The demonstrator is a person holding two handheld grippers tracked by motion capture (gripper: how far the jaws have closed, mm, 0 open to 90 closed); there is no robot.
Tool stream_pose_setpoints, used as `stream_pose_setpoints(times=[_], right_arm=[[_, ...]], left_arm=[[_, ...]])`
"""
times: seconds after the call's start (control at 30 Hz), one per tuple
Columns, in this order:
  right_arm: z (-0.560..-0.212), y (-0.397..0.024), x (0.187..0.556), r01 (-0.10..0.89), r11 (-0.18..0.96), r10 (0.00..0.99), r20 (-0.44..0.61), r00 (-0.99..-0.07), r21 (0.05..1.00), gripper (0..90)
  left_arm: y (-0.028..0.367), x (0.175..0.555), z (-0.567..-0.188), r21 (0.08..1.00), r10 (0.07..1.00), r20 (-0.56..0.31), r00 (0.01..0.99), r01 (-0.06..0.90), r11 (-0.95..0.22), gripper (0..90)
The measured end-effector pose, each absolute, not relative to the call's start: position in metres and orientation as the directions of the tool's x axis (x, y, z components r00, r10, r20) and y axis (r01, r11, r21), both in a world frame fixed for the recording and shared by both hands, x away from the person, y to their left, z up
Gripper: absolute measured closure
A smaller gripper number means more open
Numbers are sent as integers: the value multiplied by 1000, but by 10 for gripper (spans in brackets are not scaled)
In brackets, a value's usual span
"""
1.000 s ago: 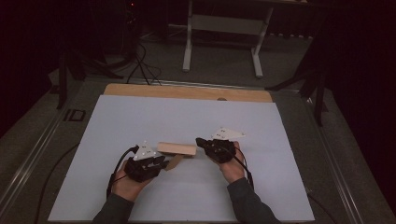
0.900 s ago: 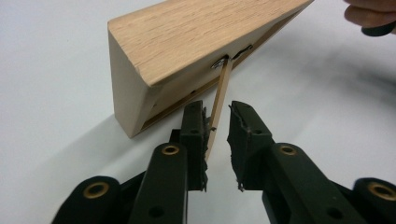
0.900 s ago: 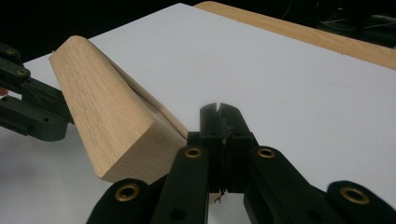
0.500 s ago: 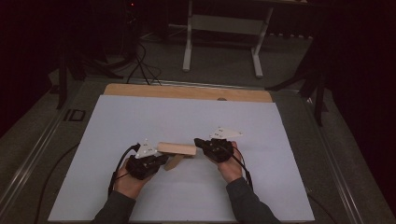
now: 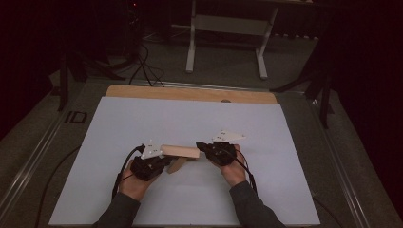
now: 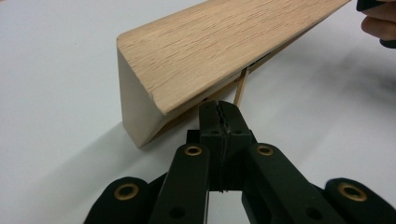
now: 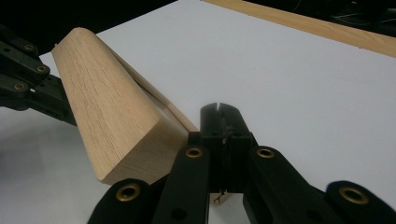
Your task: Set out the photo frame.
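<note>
Wood block [image 5: 180,151] spans the gap between the 2 grippers, low over the white table [image 5: 190,118], with a thin wooden slat [image 5: 177,165] hinged or fixed beneath it and angling down to the surface. In the left gripper view the left gripper [image 6: 219,109] has its jaws pressed together right under the block's near end, beside a slender edge of the slat [image 6: 240,88]; they have just been closing, and whether they pinch any of that thin wood I cannot tell. In the right gripper view the right gripper [image 7: 219,112] also has its jaws together, just right of the block's [image 7: 112,116] other end, with a pale sliver showing at their base, so it probably nips the slat there. Holding at both ends likely keeps the piece level and steady while the slat is worked, 1 gripper bracing, the other adjusting.
</note>
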State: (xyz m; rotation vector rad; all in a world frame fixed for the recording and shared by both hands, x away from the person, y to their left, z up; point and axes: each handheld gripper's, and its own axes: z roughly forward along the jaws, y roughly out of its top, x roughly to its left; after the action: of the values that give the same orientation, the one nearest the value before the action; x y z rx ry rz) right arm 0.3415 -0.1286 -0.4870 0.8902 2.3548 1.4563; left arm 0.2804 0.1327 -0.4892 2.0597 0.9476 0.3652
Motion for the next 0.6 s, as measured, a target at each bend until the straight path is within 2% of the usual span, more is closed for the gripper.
stream_pose_setpoints(times=[0.6], right_arm=[[-486,-129,340,371,328,600,112,-792,869,895]], left_arm=[[131,287,-492,778,751,-84,655,514,-361,895]])
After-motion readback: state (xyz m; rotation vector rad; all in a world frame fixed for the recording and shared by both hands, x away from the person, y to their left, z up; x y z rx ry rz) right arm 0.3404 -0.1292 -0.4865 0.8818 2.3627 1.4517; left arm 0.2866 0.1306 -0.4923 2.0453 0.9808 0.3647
